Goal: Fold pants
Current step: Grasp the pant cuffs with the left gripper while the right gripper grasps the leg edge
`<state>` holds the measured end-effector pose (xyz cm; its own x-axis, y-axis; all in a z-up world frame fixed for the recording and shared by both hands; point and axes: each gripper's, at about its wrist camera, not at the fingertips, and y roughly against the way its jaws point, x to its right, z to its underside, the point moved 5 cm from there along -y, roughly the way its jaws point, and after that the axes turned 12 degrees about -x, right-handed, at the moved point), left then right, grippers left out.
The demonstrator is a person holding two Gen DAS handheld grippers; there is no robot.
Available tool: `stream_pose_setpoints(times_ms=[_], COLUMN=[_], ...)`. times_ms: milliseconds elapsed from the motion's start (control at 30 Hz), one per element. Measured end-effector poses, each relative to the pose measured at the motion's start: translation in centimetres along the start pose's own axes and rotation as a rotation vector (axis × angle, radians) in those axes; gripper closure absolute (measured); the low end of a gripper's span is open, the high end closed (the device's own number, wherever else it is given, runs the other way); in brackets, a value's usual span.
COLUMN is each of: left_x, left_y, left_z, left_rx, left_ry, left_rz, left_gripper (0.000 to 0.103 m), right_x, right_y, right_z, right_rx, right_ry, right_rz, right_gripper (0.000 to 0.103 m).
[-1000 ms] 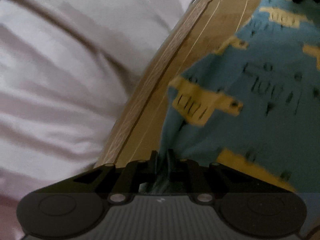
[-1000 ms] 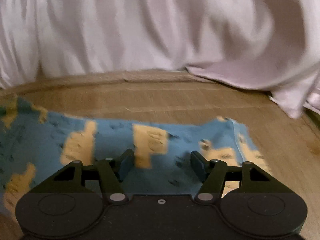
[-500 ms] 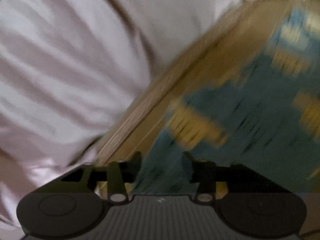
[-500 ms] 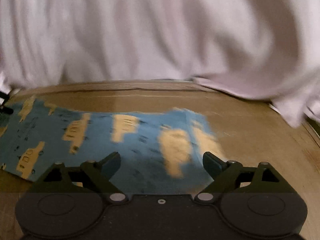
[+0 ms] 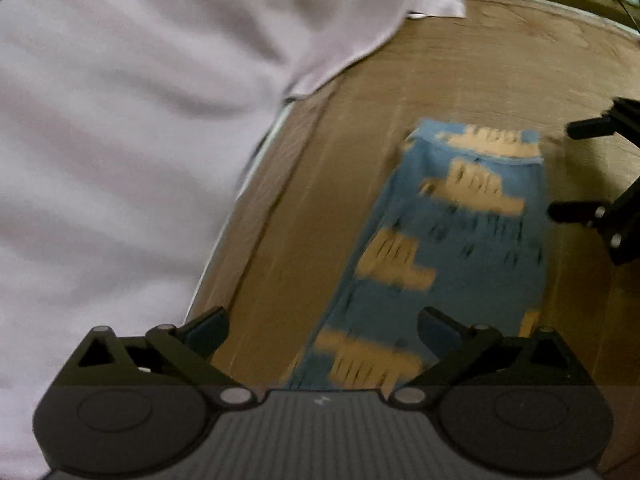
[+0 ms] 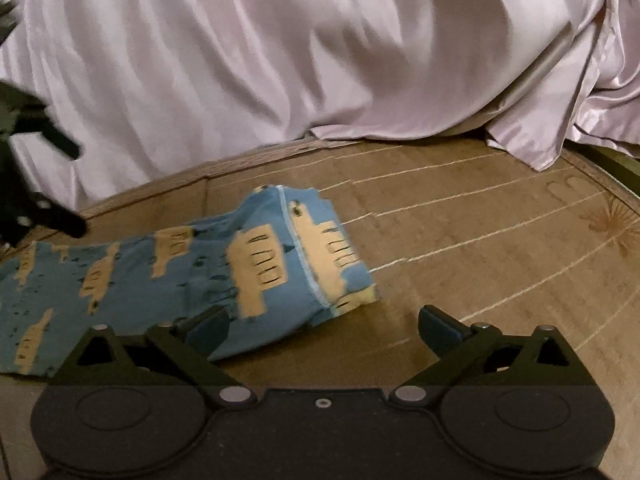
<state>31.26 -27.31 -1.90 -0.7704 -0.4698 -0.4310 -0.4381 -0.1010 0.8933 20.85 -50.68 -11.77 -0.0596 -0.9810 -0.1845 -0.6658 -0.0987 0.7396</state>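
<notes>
Blue pants point(image 6: 192, 268) printed with tan vehicles lie flat as a long strip on a wooden floor point(image 6: 480, 240); in the left wrist view the pants point(image 5: 452, 240) run away from me. My left gripper point(image 5: 322, 330) is open, raised above the near end of the strip, with nothing between its fingers. My right gripper point(image 6: 322, 328) is open too, hovering just off the hemmed end, which curls up slightly. Across the pants, each gripper shows in the other's view: the right one point(image 5: 592, 176) and the left one point(image 6: 44, 184).
A pale satin sheet point(image 6: 320, 48) hangs down to the floor along the far side of the pants and fills the left of the left wrist view as sheet point(image 5: 120, 140). Bare floorboards stretch out to the right of the pants.
My left gripper has opened and let go of the pants, then lifted back and turned along the strip. My right gripper opened wider and pulled back toward the hem end.
</notes>
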Motion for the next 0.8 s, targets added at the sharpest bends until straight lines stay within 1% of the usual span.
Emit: stream_pose_setpoints(times_ms=[33, 100, 133, 200, 267, 300, 367, 400, 467, 500, 533, 600, 667, 700, 733, 767, 800], left_x=[0.8, 2.2, 2.6, 3.2, 3.2, 3.0, 2.8, 2.7, 2.7, 2.6, 2.5, 2.5, 2.6, 2.7, 2.8, 2.8, 2.9], left_y=[-0.3, -0.7, -0.9, -1.5, -2.2, -2.7, -3.9, -4.4, -5.4, -5.7, -5.8, -6.2, -6.6, -6.9, -7.3, -7.5, -7.6], left_z=[-1.3, -4.1, -5.0, -7.1, -8.9, -9.6, -10.6, -10.9, -11.4, -11.5, -11.6, -11.9, -12.0, -12.2, -12.3, -12.5, -12.6], left_rx=[0.018, 0.1, 0.132, 0.186, 0.22, 0.221, 0.211, 0.204, 0.188, 0.184, 0.182, 0.174, 0.148, 0.136, 0.125, 0.119, 0.114], left_ry=[-0.029, -0.099, -0.13, -0.181, -0.175, -0.167, -0.148, -0.146, -0.148, -0.144, -0.141, -0.135, -0.136, -0.137, -0.131, -0.122, -0.114], left_rz=[-0.008, -0.015, -0.006, 0.04, 0.082, 0.107, 0.158, 0.177, 0.215, 0.24, 0.271, 0.318, 0.344, 0.353, 0.361, 0.372, 0.388], left_gripper=[0.0, 0.0, 0.0, 0.0, 0.0, 0.002, 0.008, 0.012, 0.018, 0.023, 0.026, 0.028, 0.035, 0.04, 0.049, 0.053, 0.061], right_x=[0.2, 0.8, 0.9, 1.0, 0.9, 1.0, 1.2, 1.3, 2.0, 2.3, 2.7, 3.1, 3.3, 3.3, 3.3, 3.2, 2.9], right_y=[-0.3, -0.5, -0.5, -0.6, -0.6, -0.6, -0.7, -0.7, -0.6, -0.6, -0.7, -0.7, -0.9, -1.0, -1.2, -1.3, -1.3], right_z=[-0.2, -0.4, -0.4, -0.5, -0.6, -0.7, -0.8, -0.9, -1.0, -1.0, -1.1, -1.2, -1.1, -1.1, -1.0, -1.0, -0.9], right_rx=[0.003, 0.021, 0.031, 0.042, 0.049, 0.052, 0.059, 0.062, 0.068, 0.07, 0.069, 0.066, 0.058, 0.053, 0.047, 0.046, 0.049], right_ry=[-0.002, 0.007, 0.02, 0.044, 0.051, 0.05, 0.04, 0.03, -0.016, -0.039, -0.064, -0.092, -0.106, -0.114, -0.117, -0.111, -0.099], right_rz=[0.003, 0.013, 0.017, 0.01, -0.002, -0.008, -0.009, -0.008, -0.006, -0.009, -0.014, -0.024, -0.039, -0.047, -0.054, -0.056, -0.052], right_gripper=[0.002, 0.003, 0.003, 0.009, 0.016, 0.017, 0.027, 0.029, 0.039, 0.042, 0.046, 0.049, 0.052, 0.053, 0.056, 0.056, 0.057])
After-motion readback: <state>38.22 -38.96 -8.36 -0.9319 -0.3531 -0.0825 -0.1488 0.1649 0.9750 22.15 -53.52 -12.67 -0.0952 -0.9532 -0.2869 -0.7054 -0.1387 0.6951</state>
